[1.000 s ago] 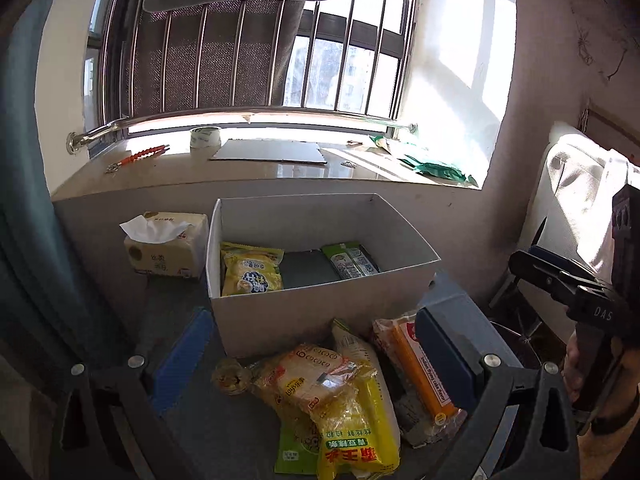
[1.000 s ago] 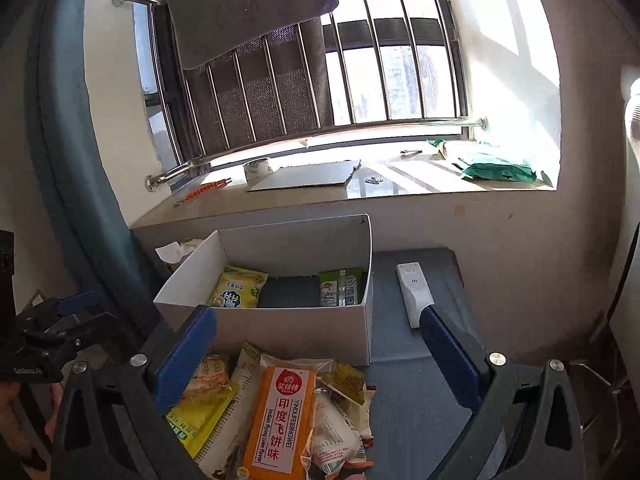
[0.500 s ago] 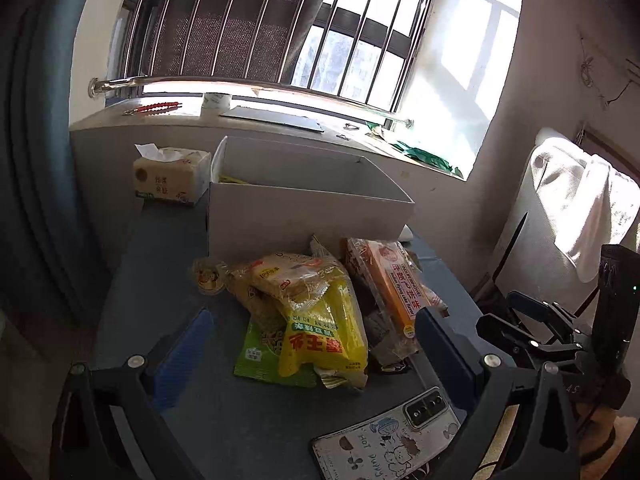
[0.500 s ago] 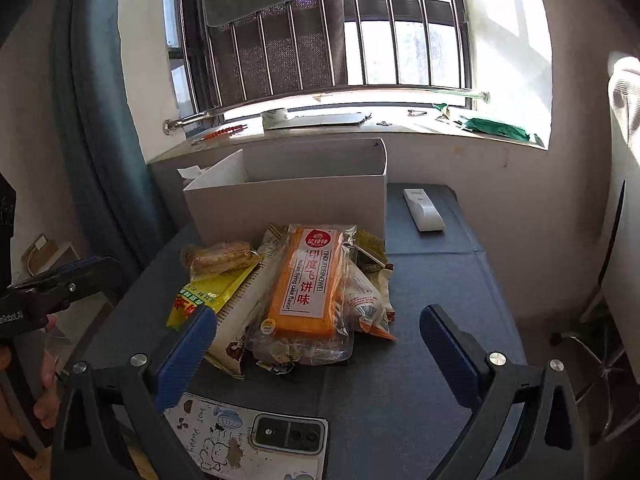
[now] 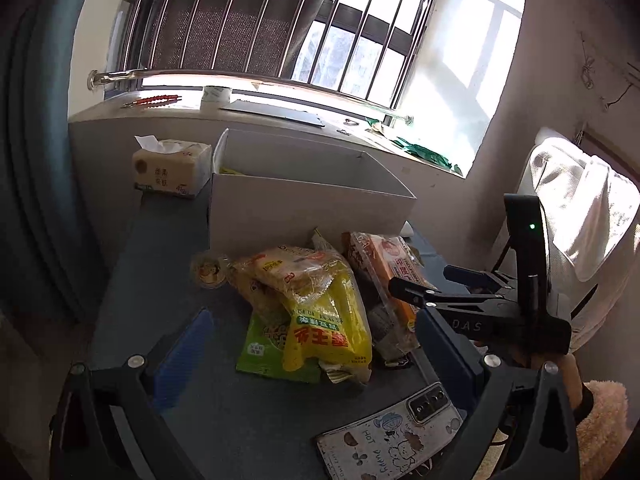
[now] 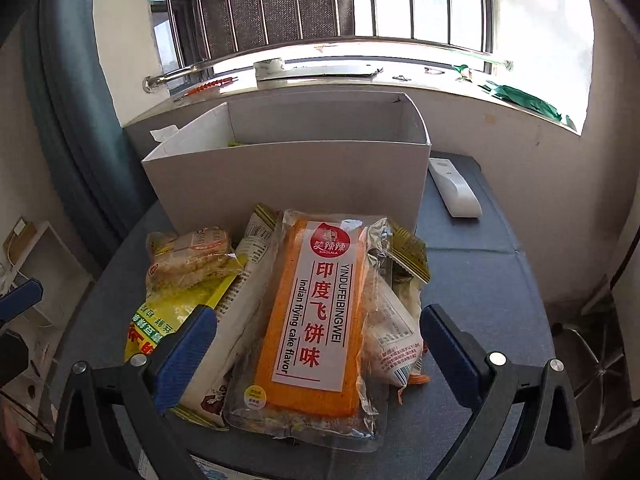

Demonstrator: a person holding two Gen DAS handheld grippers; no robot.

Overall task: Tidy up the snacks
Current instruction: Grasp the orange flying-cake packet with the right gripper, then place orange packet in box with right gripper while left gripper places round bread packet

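A pile of snack packs lies on the dark blue table in front of a white cardboard box [image 5: 304, 208], also seen in the right wrist view [image 6: 288, 176]. On top are a yellow bag [image 5: 328, 320] and an orange flying-cake pack [image 6: 316, 312], which also shows in the left wrist view [image 5: 396, 276]. My right gripper [image 6: 316, 344] is open, its blue pads either side of the orange pack, close above it. My left gripper [image 5: 316, 352] is open and empty above the yellow bag. The right gripper also shows in the left wrist view [image 5: 436, 280].
A tissue pack [image 5: 172, 168] stands left of the box. A white remote [image 6: 454, 188] lies right of the box. A phone in a cartoon case [image 5: 396, 432] lies at the table's near edge. A windowsill runs behind the table.
Both grippers have pulled back from above the box and come down toward the snack pile. The right gripper now straddles the orange pack. Both stayed open.
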